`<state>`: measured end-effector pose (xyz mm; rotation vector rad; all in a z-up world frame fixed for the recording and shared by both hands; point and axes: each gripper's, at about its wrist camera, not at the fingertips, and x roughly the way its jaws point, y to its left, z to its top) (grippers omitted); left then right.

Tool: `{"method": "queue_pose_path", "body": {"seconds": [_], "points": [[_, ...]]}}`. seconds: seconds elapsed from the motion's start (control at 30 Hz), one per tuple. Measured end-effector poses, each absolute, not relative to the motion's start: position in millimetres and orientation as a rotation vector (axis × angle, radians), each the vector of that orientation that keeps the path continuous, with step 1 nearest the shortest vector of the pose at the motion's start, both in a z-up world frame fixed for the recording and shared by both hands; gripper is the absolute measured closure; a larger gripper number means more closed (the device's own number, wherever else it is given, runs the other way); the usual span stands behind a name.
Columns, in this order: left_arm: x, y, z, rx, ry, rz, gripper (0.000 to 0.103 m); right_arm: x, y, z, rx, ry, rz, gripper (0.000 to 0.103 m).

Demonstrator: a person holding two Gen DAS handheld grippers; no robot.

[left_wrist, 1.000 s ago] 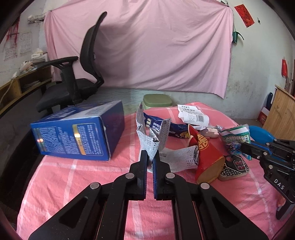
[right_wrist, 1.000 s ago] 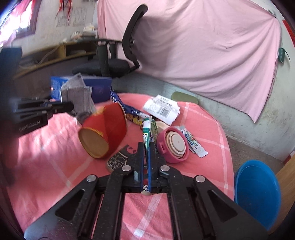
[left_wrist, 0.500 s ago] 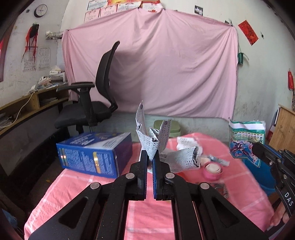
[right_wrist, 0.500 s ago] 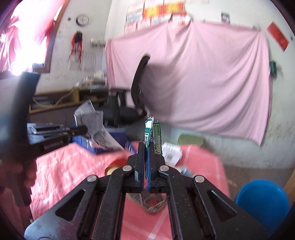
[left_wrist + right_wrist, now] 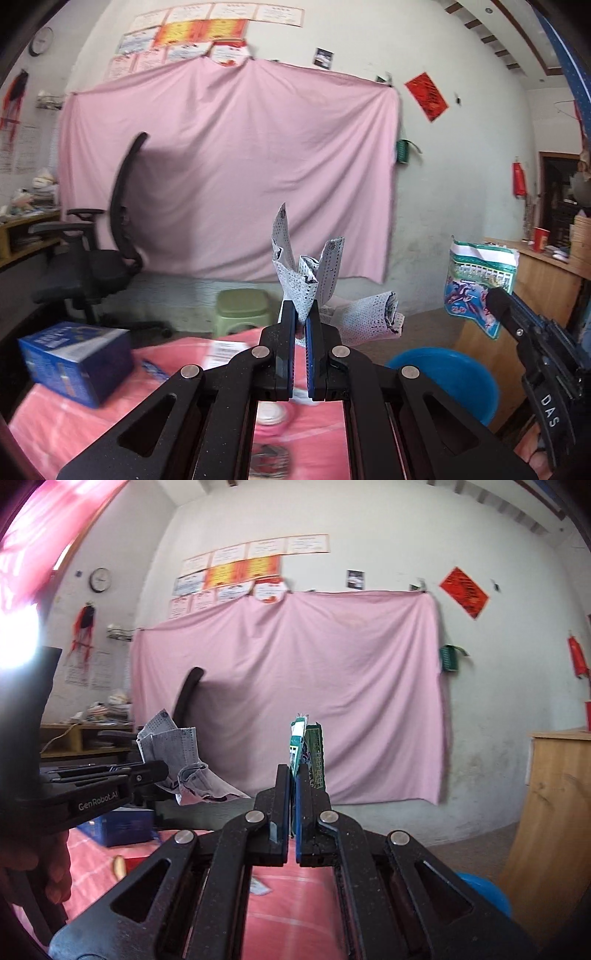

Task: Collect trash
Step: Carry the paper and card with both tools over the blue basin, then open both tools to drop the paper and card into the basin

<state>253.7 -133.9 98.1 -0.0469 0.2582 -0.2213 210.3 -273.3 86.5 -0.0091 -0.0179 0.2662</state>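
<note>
Above the pink table (image 5: pixel 74 424), the left gripper (image 5: pixel 301 321) pinches a face mask (image 5: pixel 306 280) and the right gripper (image 5: pixel 293 775) pinches a snack wrapper (image 5: pixel 476 280); neither is in the blue bin (image 5: pixel 443 373) yet, and the blue box (image 5: pixel 74 358) is left.

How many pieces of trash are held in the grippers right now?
2: a crumpled grey dotted face mask pinched in the left gripper, and a green-and-white printed snack wrapper pinched in the right gripper.

I see a pink sheet (image 5: pixel 229 173) hung across the back wall, a black office chair (image 5: pixel 107 254) before its left side, a green stool (image 5: pixel 242 306) just beyond the surface's far edge, and a wooden cabinet (image 5: pixel 557 812) off right.
</note>
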Motion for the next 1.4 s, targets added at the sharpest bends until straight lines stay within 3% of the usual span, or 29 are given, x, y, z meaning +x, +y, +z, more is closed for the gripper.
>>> {"method": "queue_pose_path", "body": {"seconds": [0.37,0.7,0.87,1.03,1.33,1.4], "points": [[322,-246,59,-0.066,0.475,-0.377,0.100,239,-361,52,0.048,0.174,0.050,0.080],[373,-285,5,-0.061,0.730,-0.423,0.099,275,-403,1,0.135,0.416,0.032,0.078],[384,-291,-5,-0.058,0.811,-0.435,0.091,281,-410,-5,0.174,0.475,0.013,0.076],[385,-291,-12,-0.069,0.810,-0.439,0.072,280,-412,-4,0.183,0.488,0.001,0.060],[352,-259,15,-0.073,0.648,-0.402,0.056,269,-408,15,0.148,0.384,0.015,0.039],[342,-244,23,-0.082,0.597,-0.373,0.051,264,-402,21,0.138,0.352,0.021,0.029]]}}
